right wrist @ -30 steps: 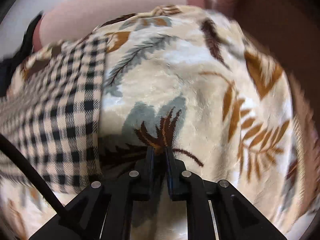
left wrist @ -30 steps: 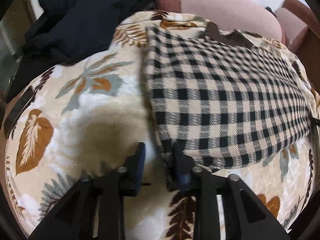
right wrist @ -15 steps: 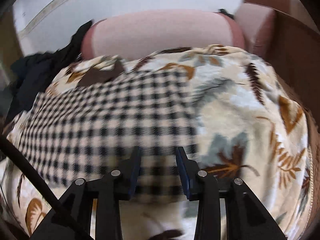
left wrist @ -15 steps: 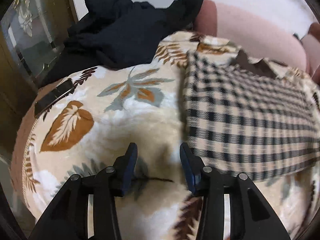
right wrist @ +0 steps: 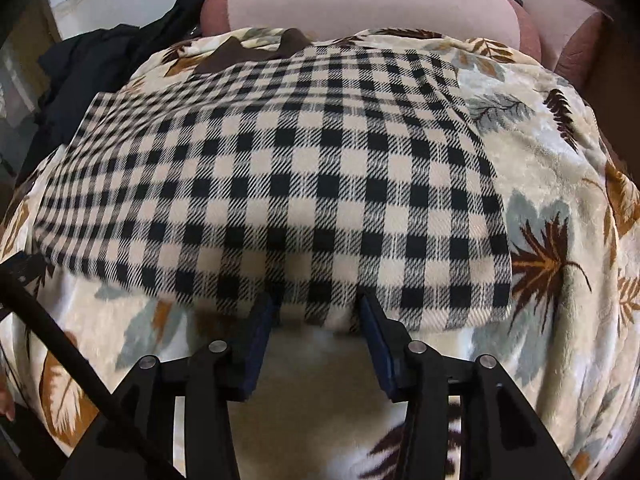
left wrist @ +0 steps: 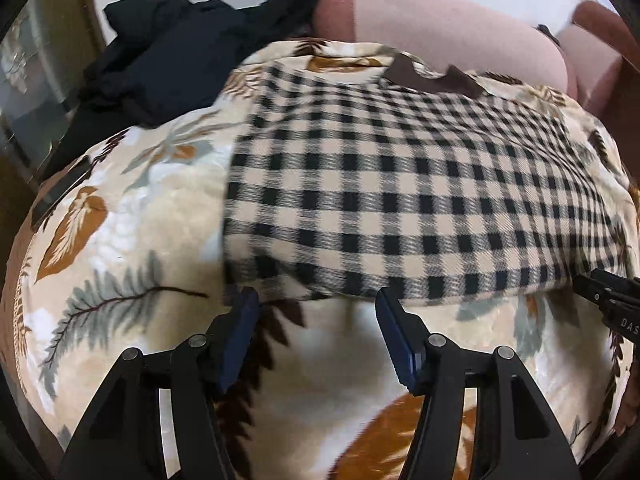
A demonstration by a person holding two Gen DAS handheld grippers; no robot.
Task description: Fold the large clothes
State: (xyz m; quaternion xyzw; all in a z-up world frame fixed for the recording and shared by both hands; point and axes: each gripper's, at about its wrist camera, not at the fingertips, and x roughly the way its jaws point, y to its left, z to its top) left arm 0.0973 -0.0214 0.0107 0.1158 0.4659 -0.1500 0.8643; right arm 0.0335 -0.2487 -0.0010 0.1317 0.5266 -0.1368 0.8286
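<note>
A beige-and-black checked garment (left wrist: 400, 184) (right wrist: 280, 184) with a brown collar (left wrist: 432, 78) (right wrist: 248, 54) lies folded flat on a leaf-patterned blanket (left wrist: 120, 208) (right wrist: 560, 184). My left gripper (left wrist: 316, 304) hovers at the garment's near hem towards its left corner, jaws opening, nothing pressed between them. My right gripper (right wrist: 316, 308) sits at the near hem towards the right corner; its jaws are opening too, and the hem's edge lies just beyond the tips, ungripped. The right gripper's tip (left wrist: 608, 300) shows at the right edge of the left wrist view.
A heap of black clothing (left wrist: 180, 48) (right wrist: 92, 68) lies at the back left. A pink bolster (left wrist: 440, 28) (right wrist: 360, 4) runs along the back. A dark flat object (left wrist: 60, 196) rests at the blanket's left edge. A black cable (right wrist: 60, 340) crosses the lower left.
Both grippers have opened wider. The left one slid back to the garment's near left hem; the right one moved left from the bare blanket to the near hem.
</note>
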